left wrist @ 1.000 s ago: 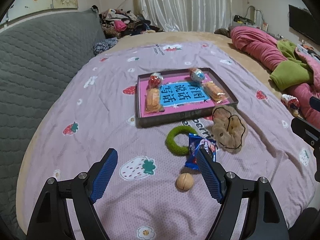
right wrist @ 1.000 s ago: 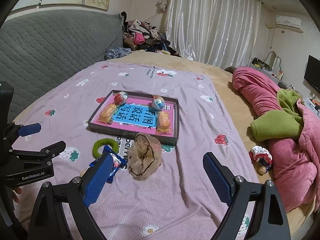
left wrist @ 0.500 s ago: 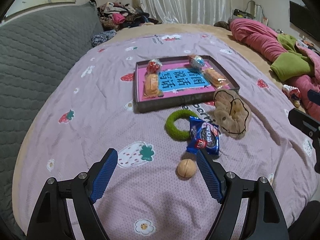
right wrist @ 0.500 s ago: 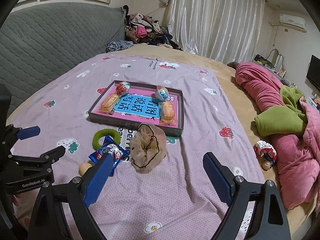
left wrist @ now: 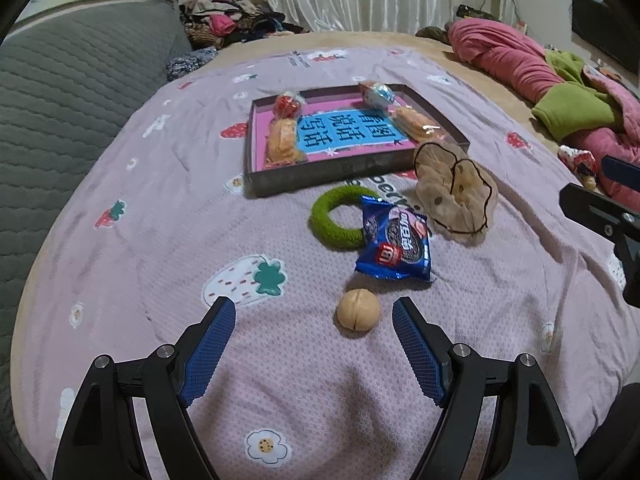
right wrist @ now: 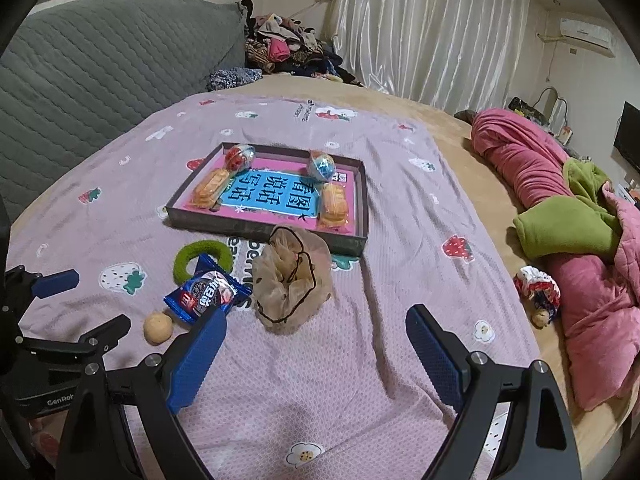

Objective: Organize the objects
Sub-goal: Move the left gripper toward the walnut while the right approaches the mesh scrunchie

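Spread over the bed, a lilac strawberry-print blanket (left wrist: 168, 216) is my whole work surface, with a grey quilted headboard (right wrist: 92, 64) on one side and a heap of pink and green bedding (right wrist: 572, 216) on the other.

Farther up the blanket sits the shallow dark tray (right wrist: 362, 216) with a pink floor and a blue label. It already holds four wrapped snacks, two round sweets at the far end and two oblong biscuits along its sides.

Four loose things lie just in front of the tray's near wall: a beige scrunchie (right wrist: 294, 280), a green ring (left wrist: 334, 218), a blue cookie packet (left wrist: 396, 246) overlapping the ring's edge, and nearest me a walnut (left wrist: 357, 312).

My left gripper (left wrist: 314, 314) hangs with its jaws wide apart and nothing in them; the walnut sits just ahead, closer to the right-hand pad. My right gripper (right wrist: 316, 334) is equally spread and empty, aimed at the blanket just short of the scrunchie.

I judge I am on the approach to the first pickups. Next, I would nudge the left gripper sideways to centre the walnut, lower until the pads flank it, and close gently, since a round nut on soft bedding could roll or sink away.
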The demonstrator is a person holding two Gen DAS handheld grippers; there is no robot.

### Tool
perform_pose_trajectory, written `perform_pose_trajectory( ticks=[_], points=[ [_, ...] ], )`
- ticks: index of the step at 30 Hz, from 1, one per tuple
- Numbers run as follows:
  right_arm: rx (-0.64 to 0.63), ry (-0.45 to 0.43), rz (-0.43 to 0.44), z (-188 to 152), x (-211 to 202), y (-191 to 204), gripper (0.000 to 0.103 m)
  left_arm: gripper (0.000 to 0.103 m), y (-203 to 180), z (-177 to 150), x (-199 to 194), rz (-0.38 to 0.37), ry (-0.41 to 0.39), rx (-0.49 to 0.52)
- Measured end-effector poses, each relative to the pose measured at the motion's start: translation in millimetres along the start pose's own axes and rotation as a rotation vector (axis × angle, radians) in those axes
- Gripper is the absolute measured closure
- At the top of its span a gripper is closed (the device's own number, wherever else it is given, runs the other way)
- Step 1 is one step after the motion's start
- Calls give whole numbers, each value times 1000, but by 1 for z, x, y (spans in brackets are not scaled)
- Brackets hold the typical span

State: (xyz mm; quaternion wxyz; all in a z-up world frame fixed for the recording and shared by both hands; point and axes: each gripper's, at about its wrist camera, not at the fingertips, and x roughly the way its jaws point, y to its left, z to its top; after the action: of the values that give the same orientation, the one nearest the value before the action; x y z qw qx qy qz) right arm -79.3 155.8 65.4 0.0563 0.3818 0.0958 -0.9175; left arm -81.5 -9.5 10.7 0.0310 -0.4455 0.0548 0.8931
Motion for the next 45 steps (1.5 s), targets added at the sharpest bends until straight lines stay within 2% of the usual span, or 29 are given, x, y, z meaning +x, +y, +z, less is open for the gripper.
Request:
perform_pose_trajectory(
  ticks=[17,45],
  points=[
    [12,61,-11,-9,37,-6,12,21,-7,-15,31,-41,26,31],
    [56,135,6,0,111,-13,12,21,-1,-11,76,-86,43,30]
  ],
)
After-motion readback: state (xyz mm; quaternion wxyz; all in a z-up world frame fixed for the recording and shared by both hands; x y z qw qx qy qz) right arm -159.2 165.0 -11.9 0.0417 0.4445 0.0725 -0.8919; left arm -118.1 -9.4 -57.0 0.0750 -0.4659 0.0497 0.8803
